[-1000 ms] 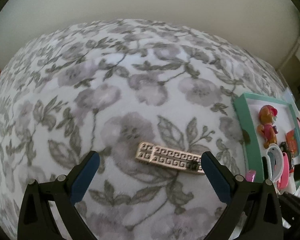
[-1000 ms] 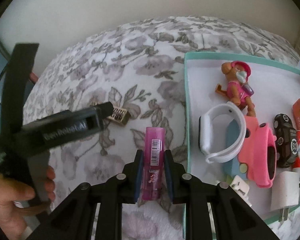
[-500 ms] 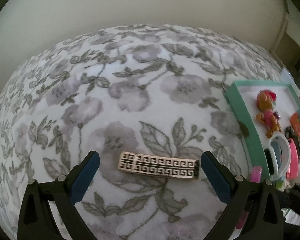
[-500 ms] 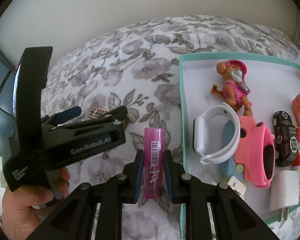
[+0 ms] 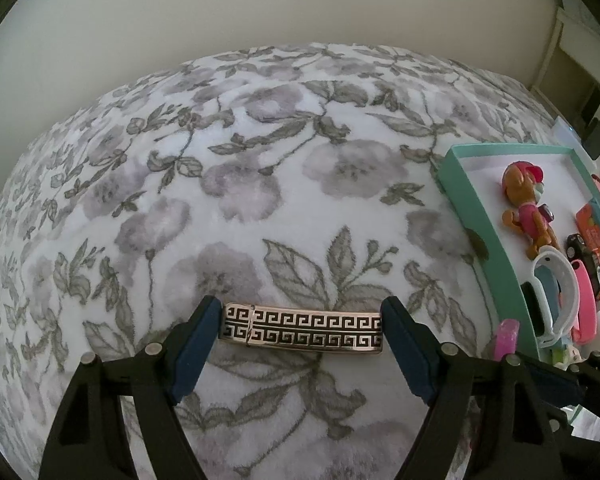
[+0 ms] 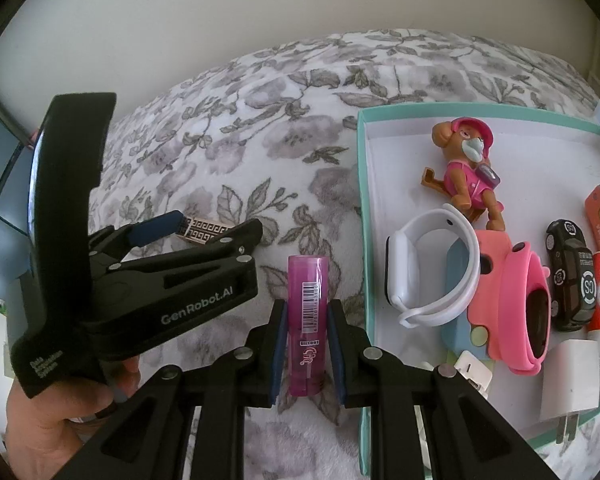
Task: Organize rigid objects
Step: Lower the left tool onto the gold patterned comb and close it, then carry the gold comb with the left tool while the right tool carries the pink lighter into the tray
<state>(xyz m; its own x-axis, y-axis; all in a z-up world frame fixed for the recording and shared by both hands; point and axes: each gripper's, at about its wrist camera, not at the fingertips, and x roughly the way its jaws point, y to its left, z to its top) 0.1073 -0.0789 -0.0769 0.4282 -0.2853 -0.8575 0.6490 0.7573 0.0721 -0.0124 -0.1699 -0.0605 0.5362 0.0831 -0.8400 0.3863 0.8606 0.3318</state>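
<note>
A: Left gripper (image 5: 302,322) status?

B: We see its blue pads touching both ends of the bar (image 5: 303,329), the gold one with the black key pattern. Jaws are set wide, spanning the bar lengthwise. Bar lies flat on the blanket (image 5: 260,184), left of the tray (image 5: 480,216).

A: Right gripper (image 6: 307,354)?

B: Clamped on the tube (image 6: 306,322), pink, barcode label up. Tube points away from us, just left of the tray's (image 6: 362,208) teal wall, over the blanket (image 6: 260,140).

A: Both in one view?

B: Yes. From the right wrist we see the left gripper (image 6: 204,228) left of the tube, at the bar (image 6: 204,233); a hand (image 6: 60,404) holds its handle.

A: Tray contents?

B: Dog figure (image 6: 466,164) at the far end, white band (image 6: 432,268) beside the left wall, pink watch (image 6: 516,304) touching it, toy car (image 6: 572,272) right of that, charger (image 6: 572,376) at the near edge.
</note>
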